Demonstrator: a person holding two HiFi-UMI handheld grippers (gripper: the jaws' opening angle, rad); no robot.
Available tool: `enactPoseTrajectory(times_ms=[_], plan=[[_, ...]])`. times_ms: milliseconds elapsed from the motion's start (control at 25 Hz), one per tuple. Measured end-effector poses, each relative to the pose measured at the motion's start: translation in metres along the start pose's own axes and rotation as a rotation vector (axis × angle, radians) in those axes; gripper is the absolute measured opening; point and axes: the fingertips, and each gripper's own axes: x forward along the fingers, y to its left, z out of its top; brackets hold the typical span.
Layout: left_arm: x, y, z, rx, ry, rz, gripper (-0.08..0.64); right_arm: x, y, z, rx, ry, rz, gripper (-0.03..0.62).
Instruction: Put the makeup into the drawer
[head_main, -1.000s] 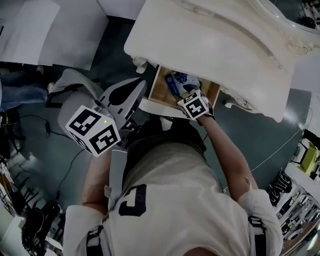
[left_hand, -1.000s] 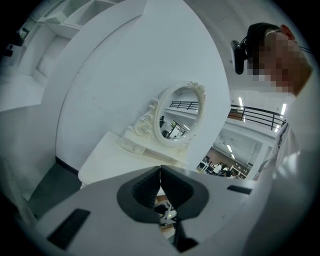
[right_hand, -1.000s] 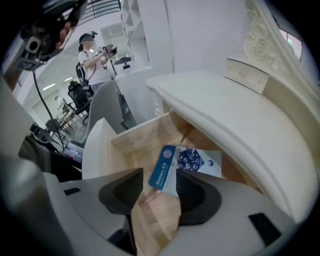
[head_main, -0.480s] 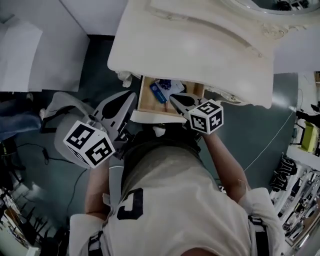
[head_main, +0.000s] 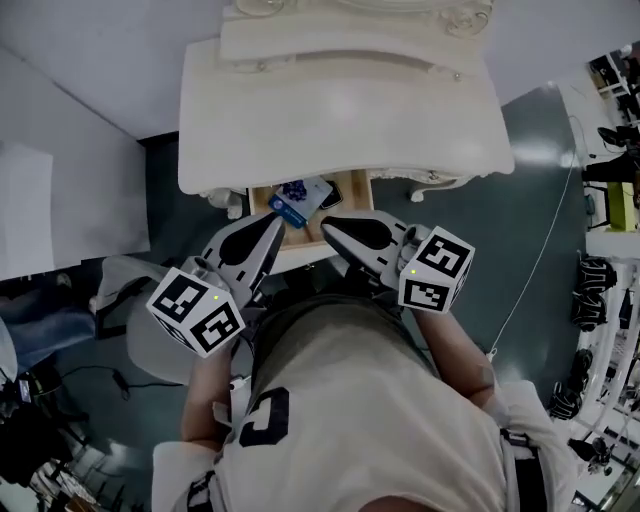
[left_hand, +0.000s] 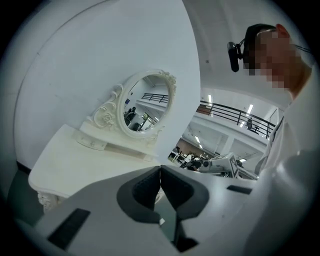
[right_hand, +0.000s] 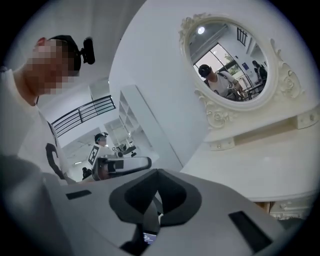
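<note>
Where it lies in the drawer (head_main: 357, 190), blue makeup box (head_main: 288, 209) slants — diagonally.

My left gripper (head_main: 274, 226) and my right gripper (head_main: 327, 228) are pale grey with black inlays. The pads (right_hand: 135, 197) are dark grey. Each marker cube (head_main: 196, 312) carries black squares on white. The dressing table (head_main: 340, 110) is cream-white, and the mirror frame (left_hand: 111, 112) is the same shade with carved scrollwork. The drawer (head_main: 357, 195) is light wood inside. The makeup (head_main: 291, 208) is blue with white print. The floor (head_main: 540, 210) is dark blue-grey. My shirt (head_main: 370, 400) is beige with a dark figure.
</note>
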Motion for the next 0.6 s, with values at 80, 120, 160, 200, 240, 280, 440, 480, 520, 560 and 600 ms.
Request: enactPoseTrajectory(times_ms=[80, 120, 160, 200, 240, 280, 440, 480, 520, 560, 600], plan=[[0.004, -0.007, -0.001, 0.004, 0.004, -0.004, 0.058, -0.009, 0.007, 0.010, -0.018, -0.034, 0.012, 0.029], [0.007, -0.012, -0.002, 0.009, 0.010, -0.006, 0.058, -0.014, 0.011, 0.013, -0.033, -0.044, 0.015, 0.028], [0.011, -0.017, -0.003, 0.015, 0.016, -0.009, 0.058, -0.020, 0.014, 0.014, -0.049, -0.051, 0.018, 0.028], [0.014, -0.022, -0.005, 0.022, 0.022, -0.012, 0.058, -0.026, 0.017, 0.015, -0.061, -0.057, 0.020, 0.028], [0.019, -0.029, -0.007, 0.030, 0.028, -0.014, 0.058, -0.033, 0.019, 0.016, -0.069, -0.064, 0.024, 0.028], [0.023, -0.036, -0.009, 0.037, 0.033, -0.016, 0.058, -0.041, 0.021, 0.015, -0.071, -0.074, 0.028, 0.028], [0.045, -0.070, -0.019, 0.072, 0.049, -0.037, 0.058, -0.079, 0.026, 0.009, -0.056, -0.112, 0.035, 0.028], [0.050, -0.079, -0.022, 0.080, 0.051, -0.042, 0.058, -0.089, 0.027, 0.007, -0.059, -0.117, 0.034, 0.028], [0.055, -0.088, -0.026, 0.087, 0.054, -0.044, 0.058, -0.100, 0.027, 0.005, -0.068, -0.120, 0.032, 0.028], [0.060, -0.097, -0.030, 0.092, 0.056, -0.045, 0.058, -0.110, 0.028, 0.003, -0.078, -0.123, 0.030, 0.028], [0.065, -0.105, -0.034, 0.096, 0.058, -0.045, 0.058, -0.121, 0.028, 0.002, -0.087, -0.127, 0.029, 0.028]])
